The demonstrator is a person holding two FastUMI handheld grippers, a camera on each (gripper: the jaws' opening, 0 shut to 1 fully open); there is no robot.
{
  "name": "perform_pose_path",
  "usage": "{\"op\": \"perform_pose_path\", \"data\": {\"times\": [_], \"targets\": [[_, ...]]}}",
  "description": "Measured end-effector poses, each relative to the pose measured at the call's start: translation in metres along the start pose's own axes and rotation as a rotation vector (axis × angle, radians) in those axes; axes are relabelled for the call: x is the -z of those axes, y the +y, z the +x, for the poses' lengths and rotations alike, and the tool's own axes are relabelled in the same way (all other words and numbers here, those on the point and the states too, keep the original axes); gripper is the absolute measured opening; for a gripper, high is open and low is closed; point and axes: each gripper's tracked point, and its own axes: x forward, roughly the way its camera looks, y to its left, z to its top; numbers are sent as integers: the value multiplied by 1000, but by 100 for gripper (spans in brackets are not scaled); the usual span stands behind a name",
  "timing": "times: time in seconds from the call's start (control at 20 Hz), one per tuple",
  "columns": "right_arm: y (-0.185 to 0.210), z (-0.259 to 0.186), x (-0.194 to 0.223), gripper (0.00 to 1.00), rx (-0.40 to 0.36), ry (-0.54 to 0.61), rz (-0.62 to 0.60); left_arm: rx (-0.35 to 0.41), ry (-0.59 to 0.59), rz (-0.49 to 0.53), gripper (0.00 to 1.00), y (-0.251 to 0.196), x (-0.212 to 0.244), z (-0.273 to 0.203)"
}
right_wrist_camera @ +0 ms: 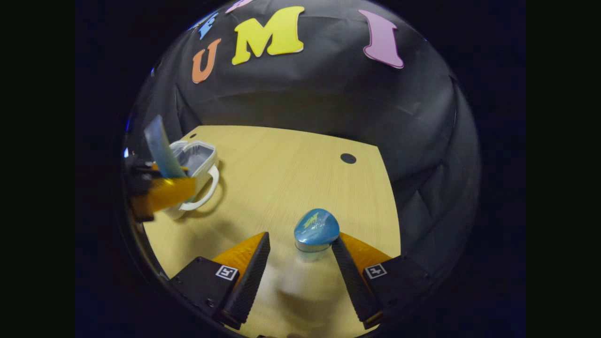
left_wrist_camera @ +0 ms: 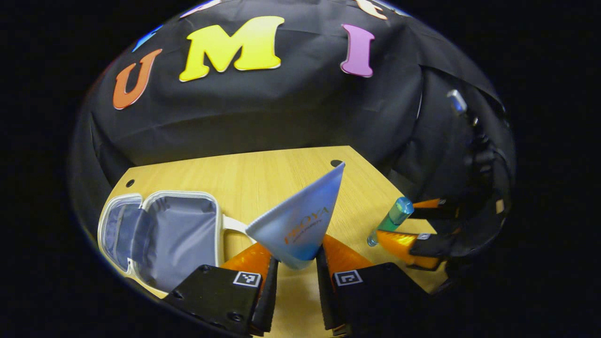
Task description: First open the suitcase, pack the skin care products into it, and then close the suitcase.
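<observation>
The left gripper point(left_wrist_camera: 296, 272) holds a pale blue, flat-ended plastic skin care tube point(left_wrist_camera: 300, 223) clamped between its two fingers. The tube's round lower end sits between the fingers, and its flat crimped end points up and away, tilted toward the right of the left gripper view. In the right gripper view the same tube point(right_wrist_camera: 162, 148) stands above the left gripper point(right_wrist_camera: 162, 192), just beside the suitcase.

The small white-rimmed suitcase with a grey fabric lining point(left_wrist_camera: 164, 232) lies open on the light wooden tabletop point(left_wrist_camera: 263, 178). Its two halves are spread side by side, and its white handle point(left_wrist_camera: 233, 225) faces the left gripper. In the right gripper view the suitcase point(right_wrist_camera: 195, 162) is at the far left of the tabletop point(right_wrist_camera: 281, 164), well apart from the right gripper.

The right gripper point(right_wrist_camera: 300, 263) has its fingers apart. A small clear bottle with a rounded teal-blue cap point(right_wrist_camera: 316, 230) sits between them, next to the right-hand finger. Whether that finger touches the bottle cannot be told; the left-hand finger stands clear of it. In the left gripper view the same bottle point(left_wrist_camera: 392, 219) leans between the fingers of the right gripper point(left_wrist_camera: 404, 225), its cap uppermost. Whether its base rests on the tabletop cannot be told.

A round dark hole point(right_wrist_camera: 348, 158) marks the far part of the tabletop.
</observation>
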Motion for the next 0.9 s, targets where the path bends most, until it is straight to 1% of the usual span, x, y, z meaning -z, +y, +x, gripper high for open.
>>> {"op": "perform_pose_path", "data": {"times": [0.05, 0.1, 0.25, 0.3, 0.35, 0.45, 0.5, 0.55, 0.6, 0.65, 0.7, 0.75, 0.9], "targets": [[0, 9, 1, 78, 6, -5, 7, -15, -16, -13, 43, 6, -11, -15], [-1, 17, 1, 69, 13, -4, 16, -31, -36, -21, 43, 14, -25, -29], [-7, 37, 7, 69, 35, 9, 52, -81, -75, -2, 42, 47, -52, -66], [-9, 43, 9, 62, 49, 9, 64, -99, -85, 4, 42, 59, -61, -76], [-13, 46, 11, 59, 71, 14, 70, -126, -95, 6, 42, 72, -66, -85], [-12, 48, 10, 43, 88, 16, 78, -160, -113, 2, 42, 96, -75, -104], [-11, 47, 11, 40, 94, 19, 74, -174, -124, -1, 42, 106, -81, -114], [-7, 43, 14, 39, 89, 27, 79, -186, -127, -5, 42, 117, -85, -121], [-2, 38, 17, 38, 83, 34, 89, -199, -139, -4, 47, 127, -89, -123], [1, 31, 17, 38, 88, 32, 92, -204, -146, -3, 42, 138, -91, -122], [6, 23, 17, 36, 93, 29, 89, -218, -153, 2, 47, 151, -93, -121], [12, 14, 17, 36, 93, 26, 93, -229, -147, 5, 42, 164, -91, -117], [37, -15, 17, 37, 85, 18, 102, -253, -74, 17, 42, 199, -60, -96]]}}
